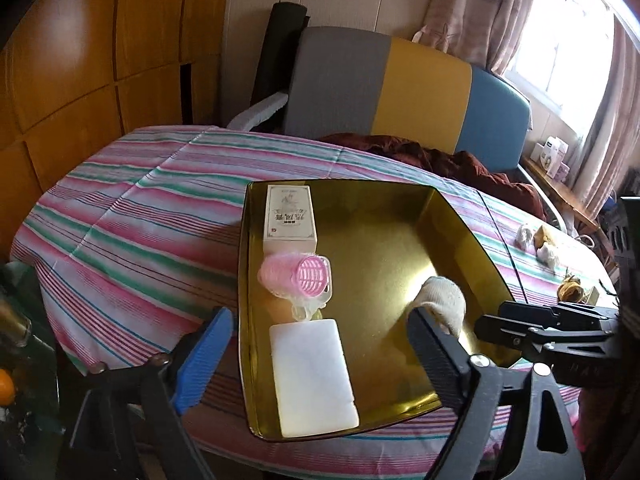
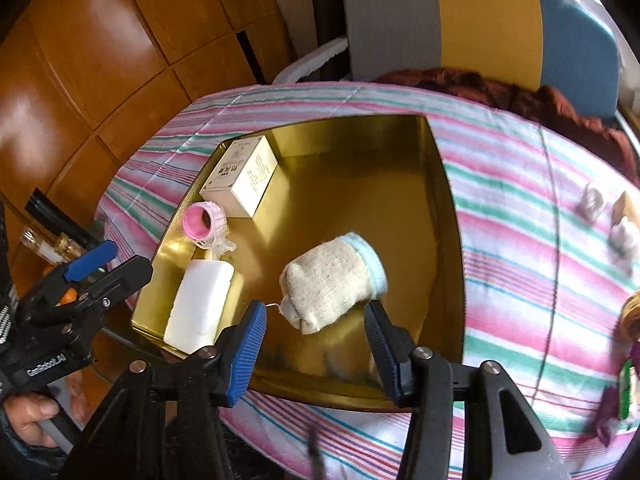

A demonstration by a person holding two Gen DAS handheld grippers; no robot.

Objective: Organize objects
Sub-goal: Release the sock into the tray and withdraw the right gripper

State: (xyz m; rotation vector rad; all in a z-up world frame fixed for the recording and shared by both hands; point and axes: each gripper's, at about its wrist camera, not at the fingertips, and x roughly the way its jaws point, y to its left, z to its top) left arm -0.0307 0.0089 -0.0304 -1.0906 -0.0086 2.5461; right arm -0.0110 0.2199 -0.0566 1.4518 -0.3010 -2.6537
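Observation:
A gold tray sits on the striped tablecloth. Along its left side lie a white box, a pink hair roller and a white flat block. A cream sock with a pale blue cuff lies on the tray floor. My right gripper stands open around the sock, its pads apart from it. My left gripper is wide open above the white block, holding nothing.
Small white items and a coil of twine lie on the cloth to the right. A grey, yellow and blue chair and a dark red cloth are behind the table. A bottle and a wooden cabinet stand to the left.

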